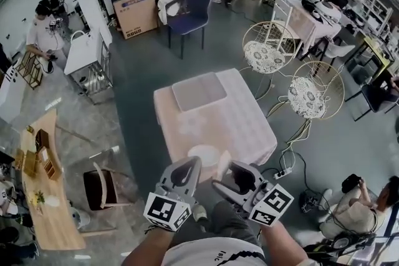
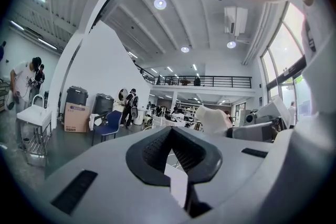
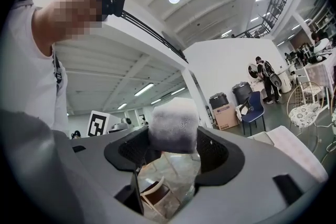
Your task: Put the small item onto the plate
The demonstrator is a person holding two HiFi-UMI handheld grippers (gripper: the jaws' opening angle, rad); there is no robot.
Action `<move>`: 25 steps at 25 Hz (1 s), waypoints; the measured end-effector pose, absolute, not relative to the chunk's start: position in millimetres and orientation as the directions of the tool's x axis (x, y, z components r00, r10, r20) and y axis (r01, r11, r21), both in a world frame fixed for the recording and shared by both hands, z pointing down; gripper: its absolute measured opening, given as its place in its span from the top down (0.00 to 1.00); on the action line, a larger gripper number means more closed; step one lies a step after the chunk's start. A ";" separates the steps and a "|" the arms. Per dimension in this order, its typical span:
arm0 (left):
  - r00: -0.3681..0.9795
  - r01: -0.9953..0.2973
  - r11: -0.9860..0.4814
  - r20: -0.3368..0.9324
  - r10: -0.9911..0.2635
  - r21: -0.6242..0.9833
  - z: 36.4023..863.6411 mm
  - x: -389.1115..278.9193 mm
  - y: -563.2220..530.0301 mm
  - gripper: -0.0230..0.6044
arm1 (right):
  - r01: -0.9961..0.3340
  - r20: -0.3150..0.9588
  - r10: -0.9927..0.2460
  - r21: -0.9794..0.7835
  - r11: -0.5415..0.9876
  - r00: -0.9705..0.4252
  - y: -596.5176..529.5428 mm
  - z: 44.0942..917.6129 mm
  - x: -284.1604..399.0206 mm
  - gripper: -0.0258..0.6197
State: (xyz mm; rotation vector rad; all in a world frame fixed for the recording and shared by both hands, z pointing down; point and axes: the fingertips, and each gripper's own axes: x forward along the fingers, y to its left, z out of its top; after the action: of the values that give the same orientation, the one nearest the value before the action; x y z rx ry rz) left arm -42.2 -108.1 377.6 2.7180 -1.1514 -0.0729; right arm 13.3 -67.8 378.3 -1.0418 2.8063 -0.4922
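The small item is a soft white-grey block, and my right gripper is shut on it with the block standing up out of the jaws. In the head view the item and right gripper hover at the near edge of the cloth-covered table, just right of the white plate. My left gripper is beside the plate's near left rim. Its jaws meet at the tips with nothing between them. From the left gripper view the item shows to the right.
A grey mat lies on the far half of the table. Two wire chairs stand to the right, with cables and a power strip on the floor. A brown chair is at the near left, a seated person at the lower right.
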 end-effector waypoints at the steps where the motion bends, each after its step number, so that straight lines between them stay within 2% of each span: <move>1: 0.700 -0.705 -0.682 0.034 -0.714 0.196 382.5 -44.3 -112.3 0.96 | -0.620 0.028 -0.650 -0.335 0.710 -0.759 -71.6 384.6 11.6 0.54; 10: 0.702 -0.703 -0.678 0.057 -0.710 0.214 431.2 -49.9 -154.2 0.96 | -0.614 0.165 -0.593 -0.292 0.734 -0.788 -114.0 455.3 4.3 0.54; 25: 0.658 -0.748 -0.625 0.133 -0.741 0.223 543.4 -42.3 -223.1 0.95 | -0.498 0.379 -0.406 -0.185 0.847 -0.832 -180.8 602.2 16.7 0.54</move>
State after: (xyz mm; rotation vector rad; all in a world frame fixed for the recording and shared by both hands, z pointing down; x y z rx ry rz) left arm -42.3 -223.1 543.4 2.6181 -1.2002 0.0405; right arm 16.7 -180.8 602.2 -0.8402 3.3341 -0.4902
